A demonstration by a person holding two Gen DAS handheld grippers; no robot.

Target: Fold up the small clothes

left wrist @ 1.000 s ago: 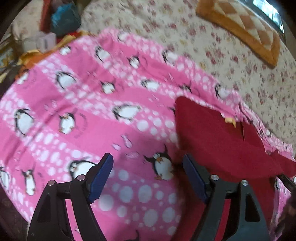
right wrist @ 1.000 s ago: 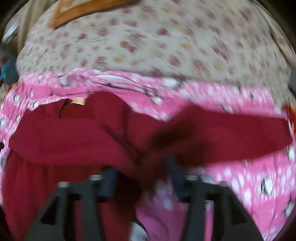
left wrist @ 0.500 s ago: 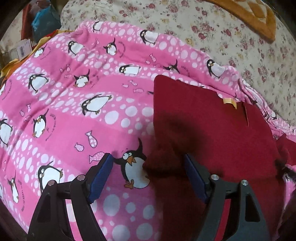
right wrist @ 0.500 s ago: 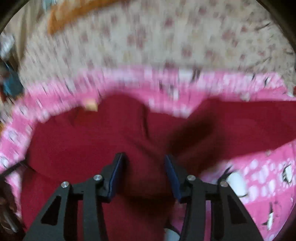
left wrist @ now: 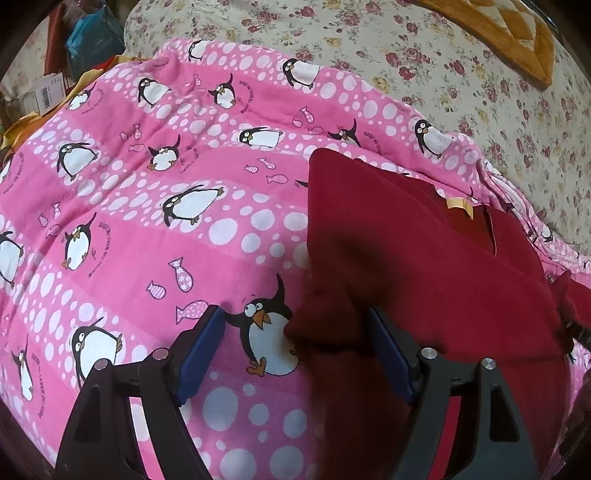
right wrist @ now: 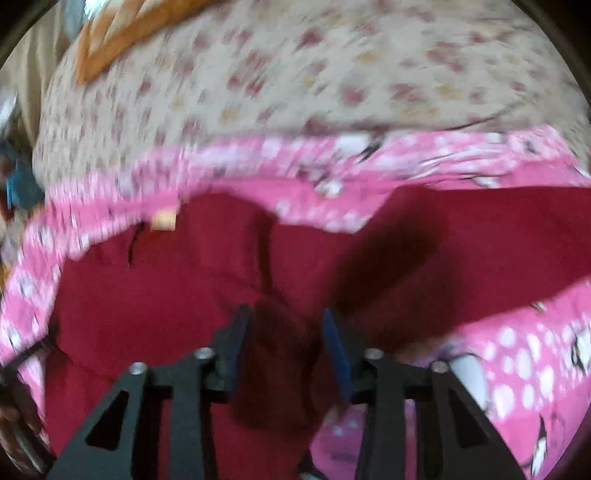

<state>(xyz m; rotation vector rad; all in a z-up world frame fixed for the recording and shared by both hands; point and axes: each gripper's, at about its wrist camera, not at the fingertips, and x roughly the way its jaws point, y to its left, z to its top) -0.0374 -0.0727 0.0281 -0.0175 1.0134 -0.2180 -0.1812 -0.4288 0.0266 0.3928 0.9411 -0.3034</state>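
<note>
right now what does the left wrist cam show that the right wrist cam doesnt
Left wrist only: the left gripper, open, straddling the garment's left edge, sharp penguins and a blue bag. Right wrist only: the right gripper, open over a raised red fold, and a sleeve stretching right. Both share the red garment with its yellow tag, the pink blanket, the floral sheet and the orange cushion.
</note>
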